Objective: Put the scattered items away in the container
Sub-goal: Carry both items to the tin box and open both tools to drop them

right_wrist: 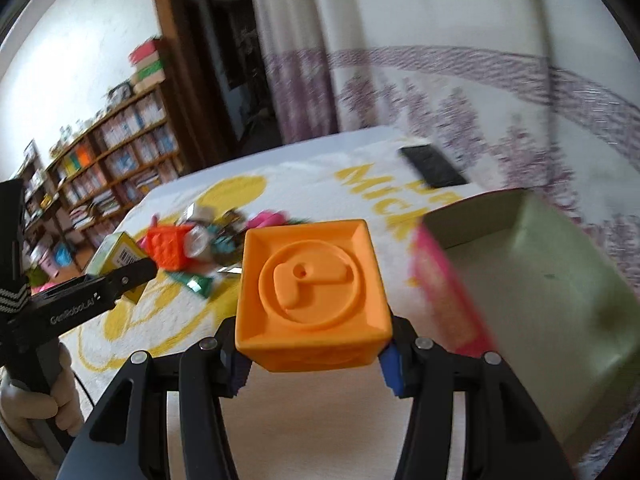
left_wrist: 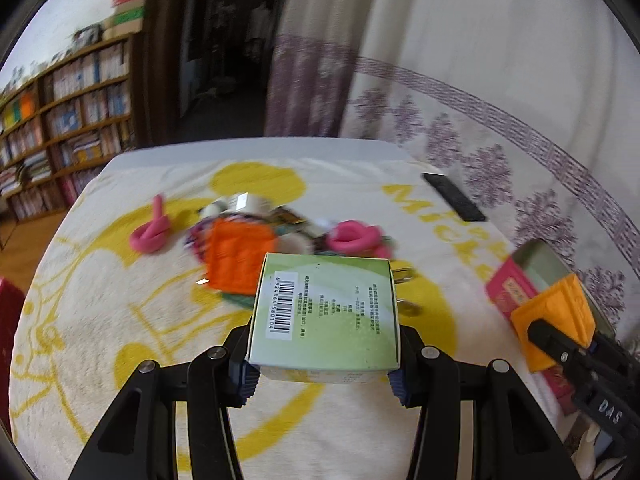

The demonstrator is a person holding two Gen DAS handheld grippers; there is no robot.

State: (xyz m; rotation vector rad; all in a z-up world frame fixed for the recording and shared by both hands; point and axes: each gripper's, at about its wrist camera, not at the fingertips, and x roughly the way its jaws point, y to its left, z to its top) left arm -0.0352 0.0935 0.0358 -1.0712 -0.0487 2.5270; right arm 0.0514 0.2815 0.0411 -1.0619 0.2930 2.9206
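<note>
My left gripper (left_wrist: 322,376) is shut on a green carton (left_wrist: 326,312) with a barcode label, held above the blanket. My right gripper (right_wrist: 316,360) is shut on an orange cube (right_wrist: 314,292) with a raised round emblem on top. That cube (left_wrist: 554,320) also shows at the right of the left wrist view. The container (right_wrist: 532,280), an open box with pink sides and a pale green inside, lies just right of the cube. A pile of scattered items (left_wrist: 256,248) remains mid-blanket, among them an orange studded block (left_wrist: 238,256) and two pink rings (left_wrist: 150,234).
The white blanket with yellow print (left_wrist: 120,320) covers the surface. A black remote (left_wrist: 454,196) lies at its far right. A bookcase (left_wrist: 68,120) and a dark doorway stand behind, a patterned curtain to the right. A gloved hand (right_wrist: 24,412) holds the left gripper's handle.
</note>
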